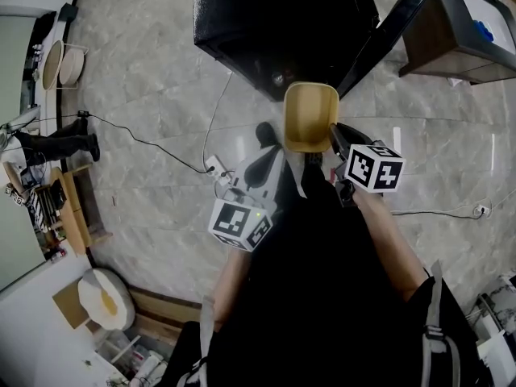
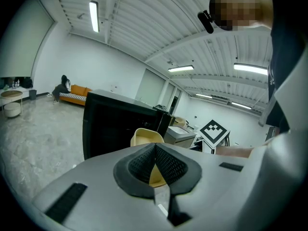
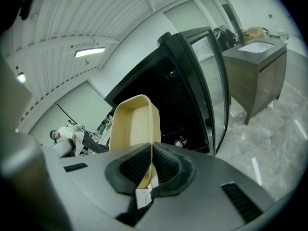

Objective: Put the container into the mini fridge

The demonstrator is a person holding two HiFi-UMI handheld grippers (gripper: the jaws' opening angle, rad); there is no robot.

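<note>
A yellow open-topped container (image 1: 310, 115) hangs just in front of the black mini fridge (image 1: 274, 22), whose door (image 1: 387, 35) stands open to the right. My right gripper (image 1: 332, 139) is shut on the container's right wall; in the right gripper view the pads (image 3: 166, 163) pinch that wall (image 3: 137, 124), with the dark fridge interior (image 3: 183, 114) behind. My left gripper (image 1: 260, 166) is lower left of the container and apart from it, shut with nothing held. In the left gripper view its closed pads (image 2: 166, 163) sit before the container (image 2: 144, 137) and fridge (image 2: 115, 124).
A wooden cabinet (image 1: 459, 31) stands right of the fridge door. A power strip (image 1: 216, 168) with a cable lies on the marble floor on the left. Round stools (image 1: 60, 63) stand far left. A seated person (image 2: 61, 88) and an orange sofa (image 2: 79, 91) are far off.
</note>
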